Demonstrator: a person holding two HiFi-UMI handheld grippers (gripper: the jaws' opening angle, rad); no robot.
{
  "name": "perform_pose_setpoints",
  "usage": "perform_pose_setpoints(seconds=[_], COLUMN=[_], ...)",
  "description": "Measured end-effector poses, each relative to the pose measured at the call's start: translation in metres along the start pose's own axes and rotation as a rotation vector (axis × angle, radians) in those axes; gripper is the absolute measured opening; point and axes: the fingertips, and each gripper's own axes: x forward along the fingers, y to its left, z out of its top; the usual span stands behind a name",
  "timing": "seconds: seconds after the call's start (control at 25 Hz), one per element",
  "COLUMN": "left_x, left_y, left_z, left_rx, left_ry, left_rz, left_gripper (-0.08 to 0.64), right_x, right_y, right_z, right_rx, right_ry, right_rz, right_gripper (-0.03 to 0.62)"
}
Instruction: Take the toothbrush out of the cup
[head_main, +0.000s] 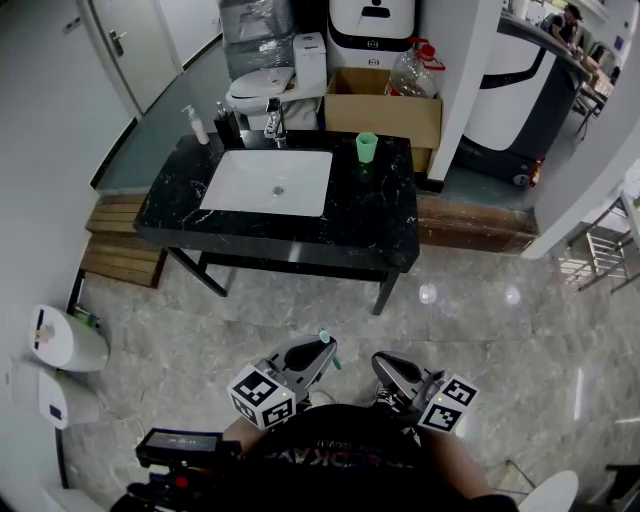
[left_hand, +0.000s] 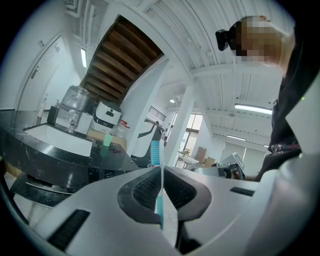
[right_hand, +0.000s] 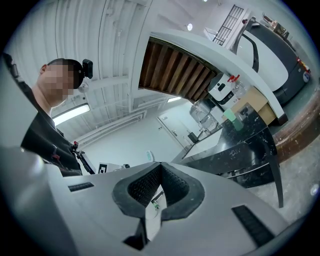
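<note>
Toothbrush (left_hand: 157, 154) we are pinching, bristles up, in jaws of left gripper (left_hand: 161, 169), right gripper (right_hand: 160, 165) jaws meeting on nothing, green cup (head_main: 367, 147) sitting on black counter (head_main: 385, 225), well away.

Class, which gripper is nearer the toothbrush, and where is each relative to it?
Left. The left gripper has its jaws shut on the toothbrush; the right gripper is apart, to its right, jaws shut, empty.

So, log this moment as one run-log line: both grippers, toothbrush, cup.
left gripper: shut on toothbrush | right gripper: shut, empty | cup: upright on counter, apart from both grippers
</note>
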Motion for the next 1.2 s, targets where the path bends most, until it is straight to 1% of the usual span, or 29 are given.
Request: perform_pose_setpoints(seconds=[0.28,1.2], left_x=[-0.0006,0.0046], left_y=[0.0004,-0.0024], left_z=[-0.0004,0.0061], left_rx=[0.002,0.017], left_ry=[-0.004,-0.001], left_rz=[-0.004,-0.01], left_gripper=[0.02,0.02], right_x=[0.0003,-0.0021], right_y=[0.0003,-0.0039], right_z=[-0.0012,0.0049], right_rx=[-0.014,-0.005], right_ry=[0.002,-0.002], right_rz=[-0.004,-0.007], right_gripper=[0.011,0.011])
